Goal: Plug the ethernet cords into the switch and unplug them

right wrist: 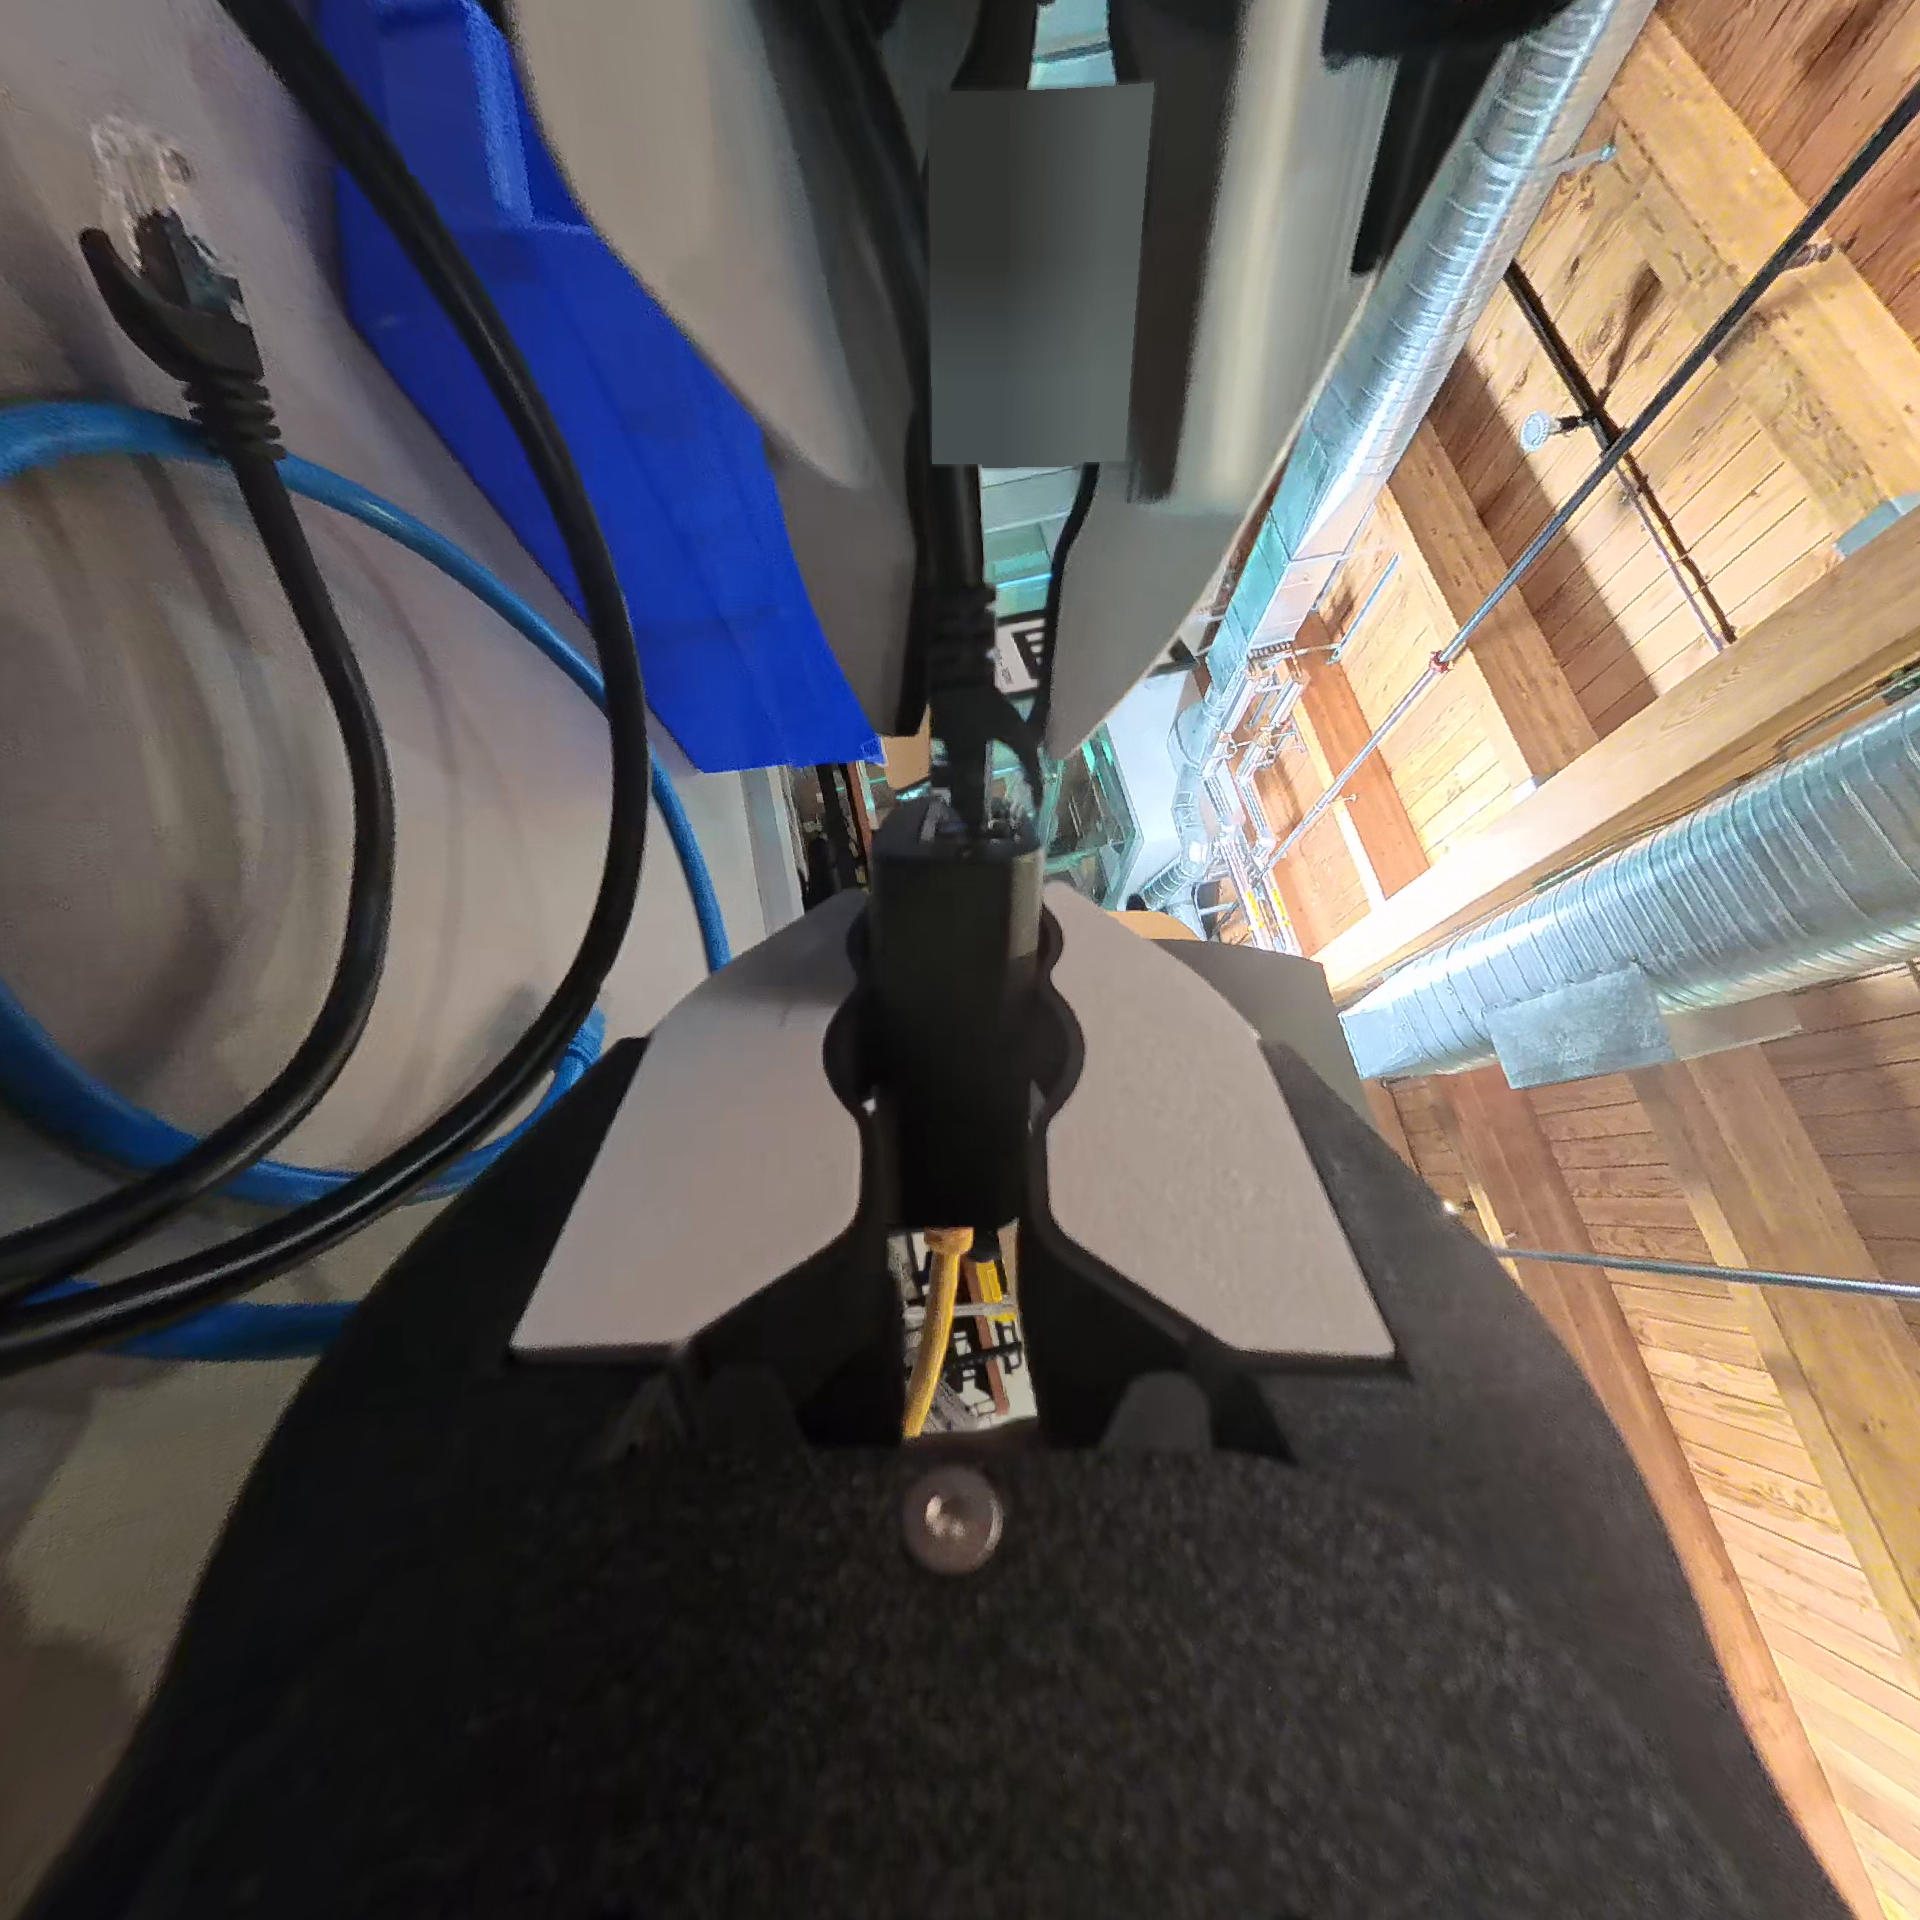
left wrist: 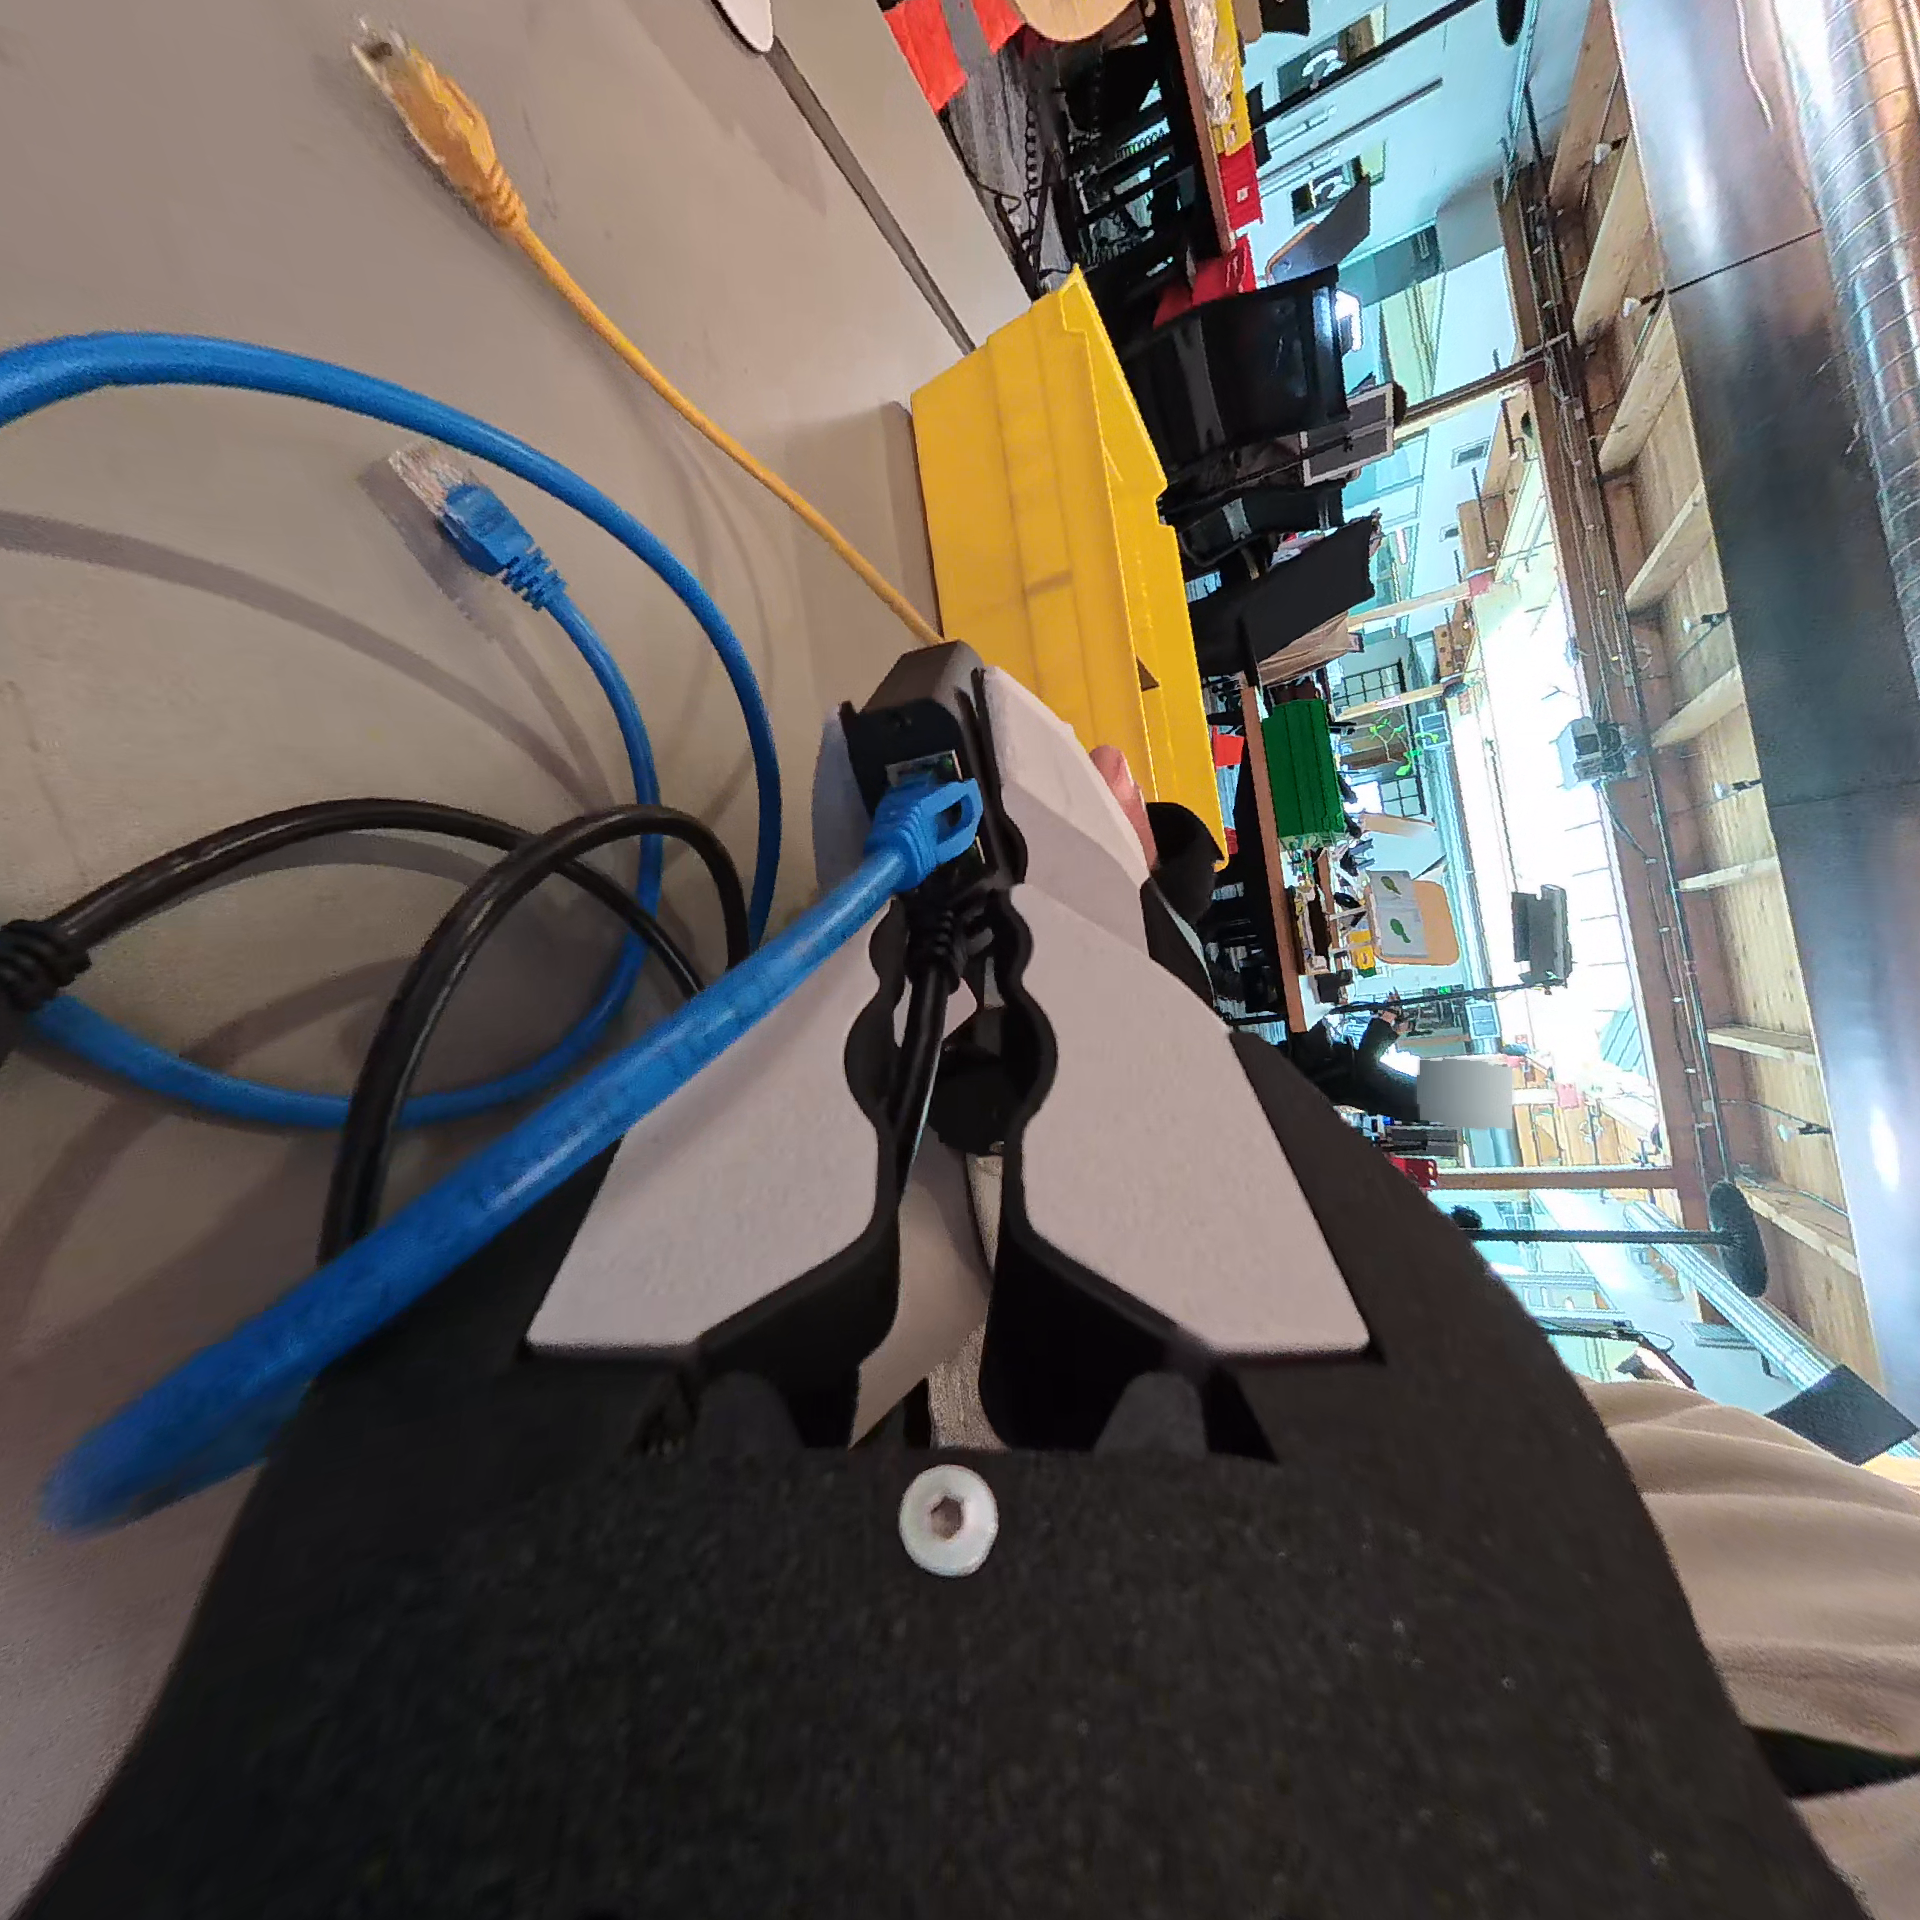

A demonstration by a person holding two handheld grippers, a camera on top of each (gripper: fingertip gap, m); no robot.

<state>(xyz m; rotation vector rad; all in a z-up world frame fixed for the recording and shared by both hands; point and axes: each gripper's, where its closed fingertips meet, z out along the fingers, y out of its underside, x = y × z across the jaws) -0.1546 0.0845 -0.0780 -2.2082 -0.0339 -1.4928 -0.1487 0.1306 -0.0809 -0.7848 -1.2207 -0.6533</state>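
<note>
The small black switch (left wrist: 914, 717) is held off the table between my right gripper's grey fingers (left wrist: 1039, 769). In the right wrist view my right gripper (right wrist: 956, 935) is shut on the switch (right wrist: 956, 883). A blue ethernet cord (left wrist: 920, 821) is plugged into the switch. My left gripper (left wrist: 961, 925) is shut on a black ethernet cord's plug (left wrist: 935, 987) right at the switch's ports. The same plug (right wrist: 961, 665) shows in the right wrist view, between the left gripper's fingers (right wrist: 727, 416). A yellow cord (right wrist: 940, 1320) hangs behind the switch.
Loose plugs lie on the grey table (left wrist: 260, 675): a yellow one (left wrist: 436, 114), a blue one (left wrist: 478, 520), a black one (right wrist: 177, 291). Blue and black cable loops (left wrist: 644, 831) lie beside the grippers. A yellow bin (left wrist: 1049, 540) and a blue bin (right wrist: 623, 468) stand nearby. About 5 centimeters separates my left fingertips from my right.
</note>
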